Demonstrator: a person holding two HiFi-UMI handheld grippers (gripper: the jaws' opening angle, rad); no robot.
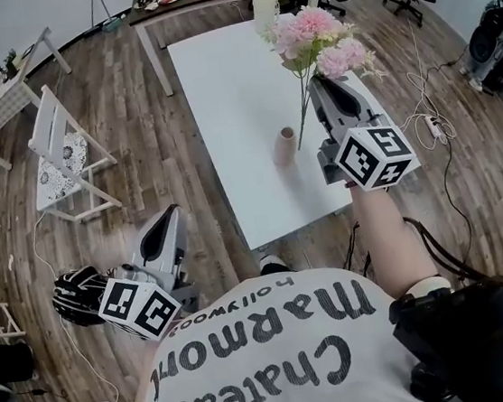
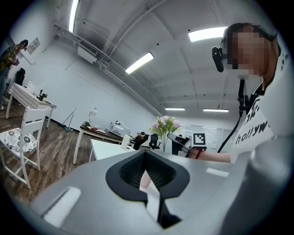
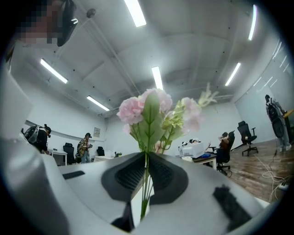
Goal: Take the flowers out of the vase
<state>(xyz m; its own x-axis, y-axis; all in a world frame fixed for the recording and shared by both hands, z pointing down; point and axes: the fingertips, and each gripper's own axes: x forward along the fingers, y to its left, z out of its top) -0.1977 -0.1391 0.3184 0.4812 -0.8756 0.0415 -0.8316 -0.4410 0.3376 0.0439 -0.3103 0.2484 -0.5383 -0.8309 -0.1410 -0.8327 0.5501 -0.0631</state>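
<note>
Over the white table (image 1: 220, 90), right gripper (image 1: 319, 82) pinched on the green stems of the flowers (image 1: 317, 33), blooms above the jaws. Below, the vase (image 1: 285, 146) stands upright, mouth apparently empty. Stem ends hang just beside it; contact unclear. Off the table's near edge, left gripper (image 1: 171, 213): jaws together, nothing between.

Pink flowers (image 1: 322, 37) on green stems are upright, their ends just beside the small beige vase (image 1: 284, 146) on the table (image 1: 229, 89).
</note>
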